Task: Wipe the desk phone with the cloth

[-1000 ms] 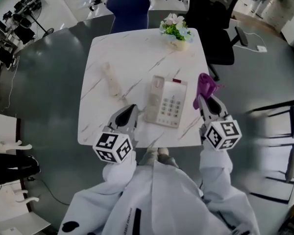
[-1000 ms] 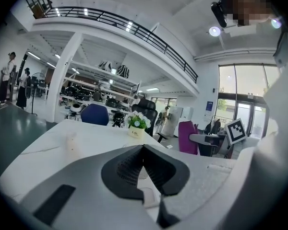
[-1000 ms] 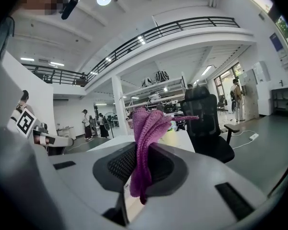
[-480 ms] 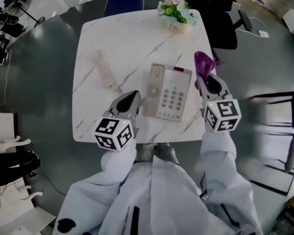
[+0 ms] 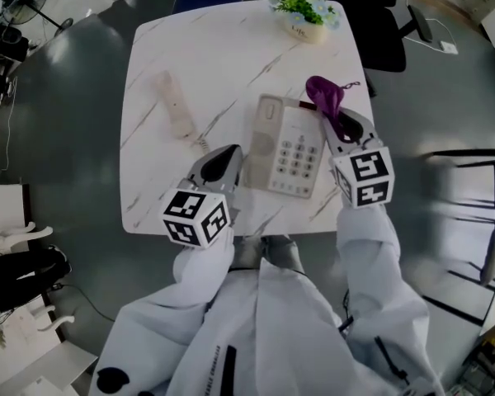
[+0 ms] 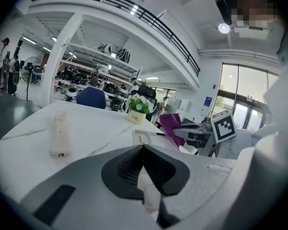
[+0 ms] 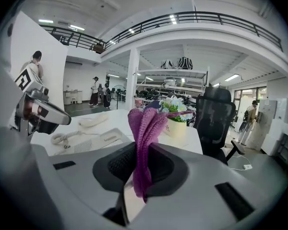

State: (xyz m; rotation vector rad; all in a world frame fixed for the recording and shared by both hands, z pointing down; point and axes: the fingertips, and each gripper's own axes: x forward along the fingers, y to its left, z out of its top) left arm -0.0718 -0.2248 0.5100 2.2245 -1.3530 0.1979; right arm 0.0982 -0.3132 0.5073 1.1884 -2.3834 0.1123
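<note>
Status: purple knitted cloth [image 7: 143, 128] is pinched between the right tongs [image 7: 138, 152], bunched up, with most of it standing past the tips. In the head view that bundle sits over the far right corner of the cream desk phone [image 5: 293, 151], by the red strip at its top edge; can't tell whether it touches the housing. Phone base lies flat near the front edge of the white marble-look counter [image 5: 231, 48], keypad facing up, cradle empty. Cream handset [image 5: 175, 106] is off the base, lying flat on the counter well to the left of it, with a coiled cord [image 7: 62, 138] running between handset and base. Left tongs [image 6: 145, 150] are pressed together with nothing between them, sitting just beside the phone's left edge near the front of the counter, tips pointing towards the far side. Right tongs are on the opposite side of the phone, so the base sits between the two. Small white pot of flowers [image 5: 305, 7] stands at the far right corner of the counter, well apart from the phone. Black office chair [image 5: 388, 31] is behind that corner, off the counter.
</note>
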